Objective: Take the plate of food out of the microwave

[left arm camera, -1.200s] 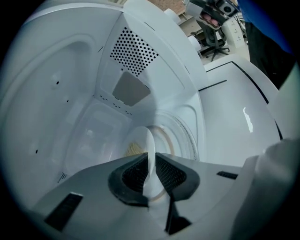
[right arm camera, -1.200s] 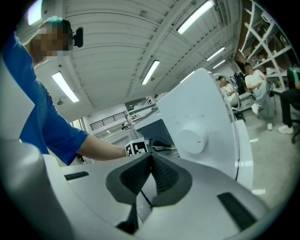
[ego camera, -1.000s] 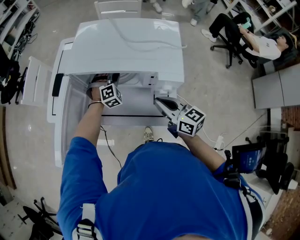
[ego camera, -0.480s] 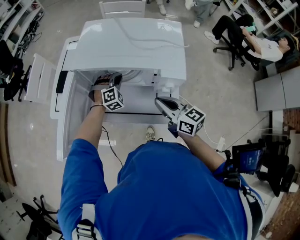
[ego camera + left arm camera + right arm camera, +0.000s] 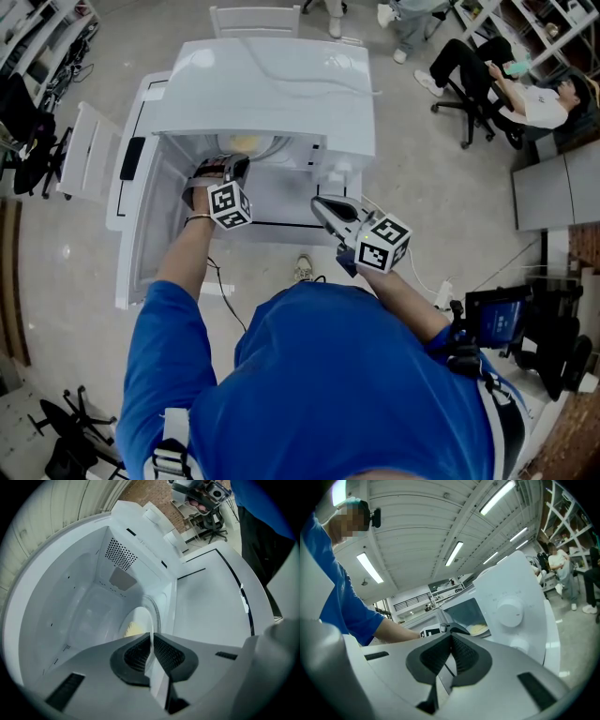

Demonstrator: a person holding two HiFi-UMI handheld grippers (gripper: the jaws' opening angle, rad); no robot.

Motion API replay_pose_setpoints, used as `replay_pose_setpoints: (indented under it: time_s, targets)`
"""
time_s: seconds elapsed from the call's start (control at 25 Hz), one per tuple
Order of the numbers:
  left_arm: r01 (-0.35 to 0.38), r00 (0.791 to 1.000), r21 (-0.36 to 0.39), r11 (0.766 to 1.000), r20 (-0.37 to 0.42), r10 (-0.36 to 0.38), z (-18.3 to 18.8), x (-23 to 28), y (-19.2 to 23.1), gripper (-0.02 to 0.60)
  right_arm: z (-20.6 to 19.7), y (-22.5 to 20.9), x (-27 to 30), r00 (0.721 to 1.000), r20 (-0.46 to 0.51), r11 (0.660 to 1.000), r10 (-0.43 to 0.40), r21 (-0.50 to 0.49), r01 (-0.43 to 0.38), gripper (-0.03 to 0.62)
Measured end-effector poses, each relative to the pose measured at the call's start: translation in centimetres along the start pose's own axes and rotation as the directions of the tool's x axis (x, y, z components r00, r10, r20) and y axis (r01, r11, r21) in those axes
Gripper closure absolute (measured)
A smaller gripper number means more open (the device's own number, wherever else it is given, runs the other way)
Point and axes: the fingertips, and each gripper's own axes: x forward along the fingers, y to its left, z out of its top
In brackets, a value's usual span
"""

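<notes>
The white microwave (image 5: 272, 84) stands with its door (image 5: 141, 216) swung open to the left. Inside its mouth lies a white plate (image 5: 246, 142) with yellow food (image 5: 133, 629). My left gripper (image 5: 225, 169) reaches into the opening and is shut on the plate's near rim; in the left gripper view the thin rim (image 5: 151, 641) sits pinched between the dark pads of the left gripper (image 5: 151, 637). My right gripper (image 5: 323, 208) hovers outside, in front of the control panel, shut with nothing in it. The right gripper view shows the right gripper (image 5: 450, 637), the plate (image 5: 478, 630) and the dial (image 5: 509, 612).
A person sits on an office chair (image 5: 469, 84) at the upper right. A grey desk (image 5: 553, 187) stands at the right, with a black device (image 5: 497, 314) below it. A cable (image 5: 220, 291) runs over the floor by my feet.
My left gripper has drawn back toward me, and the plate with its yellow food now shows at the microwave's mouth. The right gripper has stayed where it was.
</notes>
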Motion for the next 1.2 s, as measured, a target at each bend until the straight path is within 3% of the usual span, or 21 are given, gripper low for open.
replay_pose_setpoints:
  time_s: [0.24, 0.4, 0.52, 0.64, 0.76, 0.96, 1.2]
  targets:
    - [0.004, 1.0, 0.001, 1.0, -0.001, -0.004, -0.2, -0.6, -0.9, 0.548, -0.1, 0.4, -0.1, 1.0, 0.002, 1.0, 0.007, -0.005, -0.007, 0.594]
    - [0.004, 1.0, -0.037, 0.999, 0.007, -0.004, -0.3, -0.8, -0.9, 0.548, -0.3, 0.6, 0.0, 1.0, -0.003, 1.0, 0.008, -0.001, -0.008, 0.594]
    - [-0.007, 1.0, -0.096, 0.995, 0.024, 0.009, -0.3, -1.0, -0.9, 0.546, -0.4, 0.6, 0.1, 1.0, -0.003, 1.0, 0.008, 0.001, -0.008, 0.594]
    - [-0.036, 0.998, -0.207, 0.978, 0.035, 0.044, -0.7, -1.3, -0.4, 0.545, -0.5, 0.7, 0.3, 1.0, -0.004, 1.0, 0.011, 0.0, -0.011, 0.594]
    - [-0.065, 0.995, -0.339, 0.939, 0.043, 0.085, -1.2, -1.8, 0.5, 0.54, -0.6, 0.9, 0.4, 1.0, -0.008, 1.0, 0.014, 0.001, -0.014, 0.594]
    - [-0.077, 0.991, -0.499, 0.863, 0.06, 0.123, -1.5, -2.5, 1.4, 0.518, -0.7, 1.3, 0.9, 1.0, -0.008, 1.0, 0.029, 0.0, -0.029, 0.594]
    - [-0.079, 0.985, -0.714, 0.695, 0.052, 0.165, -2.9, -2.9, 2.0, 0.491, -0.7, 1.7, 1.2, 0.999, -0.016, 0.999, 0.037, -0.008, -0.037, 0.594]
